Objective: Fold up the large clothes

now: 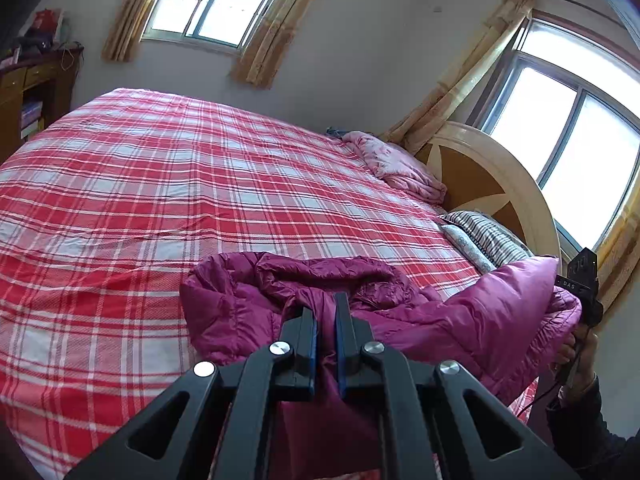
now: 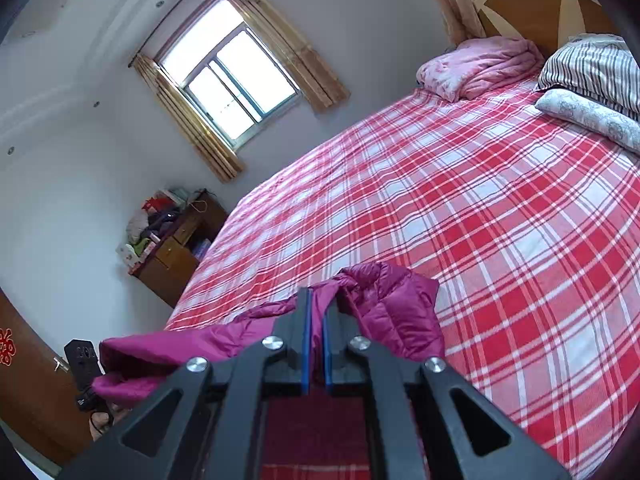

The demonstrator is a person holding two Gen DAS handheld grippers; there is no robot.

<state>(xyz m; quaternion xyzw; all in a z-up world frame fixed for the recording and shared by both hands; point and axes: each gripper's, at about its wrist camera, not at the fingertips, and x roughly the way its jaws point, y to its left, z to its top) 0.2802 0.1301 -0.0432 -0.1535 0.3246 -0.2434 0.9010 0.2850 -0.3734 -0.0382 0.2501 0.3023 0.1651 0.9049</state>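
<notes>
**Jacket held taut between both grippers**

The jacket (image 1: 400,312) hangs over the near edge of the bed (image 1: 160,184), its long axis running gripper to gripper. The left gripper (image 1: 326,312) and right gripper (image 2: 316,308) each pinch its fabric, equally near. "DAS" shows on the right gripper's body

Left gripper (image 1: 325,312) clamped on magenta jacket (image 1: 460,312), lifted over plaid bed (image 1: 160,184); pillows (image 1: 480,236) at headboard edge.
</notes>
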